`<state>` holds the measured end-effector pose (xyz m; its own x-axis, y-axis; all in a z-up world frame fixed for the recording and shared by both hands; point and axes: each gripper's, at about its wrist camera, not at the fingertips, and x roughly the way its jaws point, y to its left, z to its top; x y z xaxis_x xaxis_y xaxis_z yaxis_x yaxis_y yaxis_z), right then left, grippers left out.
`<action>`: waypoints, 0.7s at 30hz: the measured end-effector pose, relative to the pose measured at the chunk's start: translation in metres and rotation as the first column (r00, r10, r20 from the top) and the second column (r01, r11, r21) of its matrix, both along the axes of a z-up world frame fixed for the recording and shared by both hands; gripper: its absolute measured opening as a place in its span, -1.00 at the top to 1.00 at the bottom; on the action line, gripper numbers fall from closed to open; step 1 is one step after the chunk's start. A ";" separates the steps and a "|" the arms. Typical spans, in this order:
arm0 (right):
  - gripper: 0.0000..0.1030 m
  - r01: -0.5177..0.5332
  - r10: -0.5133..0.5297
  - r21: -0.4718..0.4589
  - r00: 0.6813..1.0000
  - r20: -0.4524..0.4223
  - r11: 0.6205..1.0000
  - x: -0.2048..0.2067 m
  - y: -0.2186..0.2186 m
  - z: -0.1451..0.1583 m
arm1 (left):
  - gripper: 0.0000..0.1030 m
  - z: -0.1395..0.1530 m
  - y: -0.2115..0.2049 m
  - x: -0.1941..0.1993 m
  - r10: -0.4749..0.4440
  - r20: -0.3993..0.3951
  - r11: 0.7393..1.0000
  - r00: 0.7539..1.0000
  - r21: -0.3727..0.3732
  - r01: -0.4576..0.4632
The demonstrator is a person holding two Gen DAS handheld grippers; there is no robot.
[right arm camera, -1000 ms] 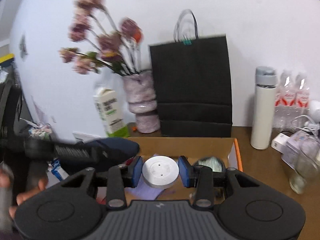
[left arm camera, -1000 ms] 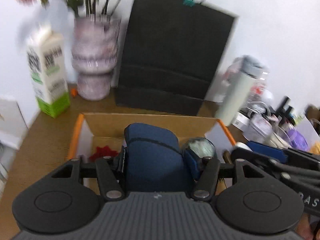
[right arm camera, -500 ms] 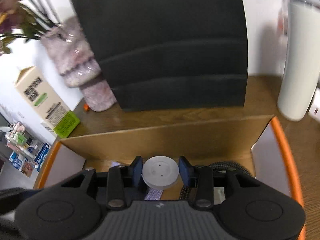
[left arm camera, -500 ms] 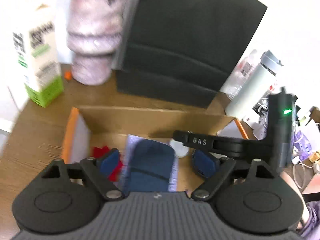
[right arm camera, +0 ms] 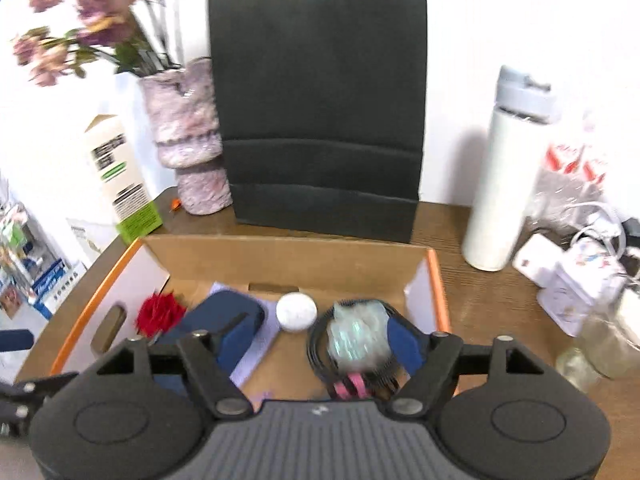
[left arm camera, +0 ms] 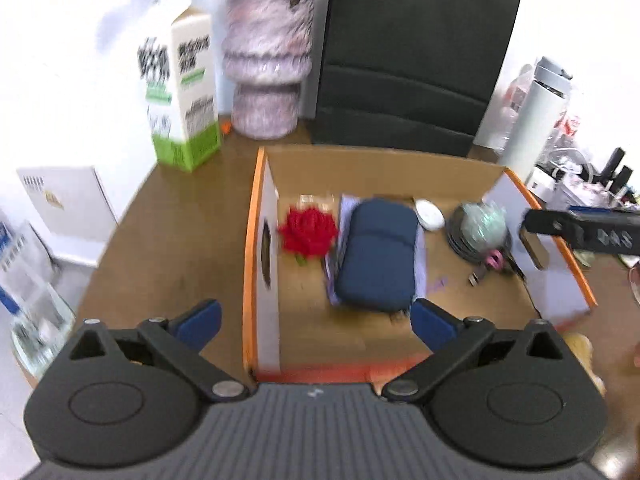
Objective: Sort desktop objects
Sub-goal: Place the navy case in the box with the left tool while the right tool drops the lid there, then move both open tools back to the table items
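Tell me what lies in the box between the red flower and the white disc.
The navy pouch, lying on lilac paper, sits between the red flower and the white disc; the left wrist view shows it best.

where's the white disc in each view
Left wrist: the white disc lies near the box's far wall, between the blue case and the cable coil.
Right wrist: the disc sits mid-frame, again between case and coil.
Shared landmark: the black bag behind the box.
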<state>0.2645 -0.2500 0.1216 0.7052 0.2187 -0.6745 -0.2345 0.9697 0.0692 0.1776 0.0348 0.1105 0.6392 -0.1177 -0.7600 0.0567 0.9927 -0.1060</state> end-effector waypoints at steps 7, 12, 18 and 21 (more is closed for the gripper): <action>-0.59 -0.018 0.030 -0.101 0.993 0.116 0.995 -0.097 -0.007 -0.009 | -1.00 -0.015 0.024 -0.062 0.052 -0.007 0.998 0.999 -0.020 -0.052; -0.60 -0.035 0.041 -0.043 0.988 0.150 0.998 -0.165 -0.013 -0.029 | -1.00 -0.036 0.029 -0.133 0.057 0.080 0.998 0.995 -0.015 -0.056; -0.61 0.021 -0.007 -0.069 0.980 0.199 0.997 -0.254 -0.007 -0.069 | -1.00 -0.075 0.028 -0.215 0.114 0.141 0.993 0.983 -0.053 -0.108; -0.57 -0.006 -0.004 0.053 0.983 0.184 0.999 -0.286 -0.013 -0.083 | -1.00 -0.082 0.015 -0.240 0.050 0.159 0.999 0.986 -0.029 -0.046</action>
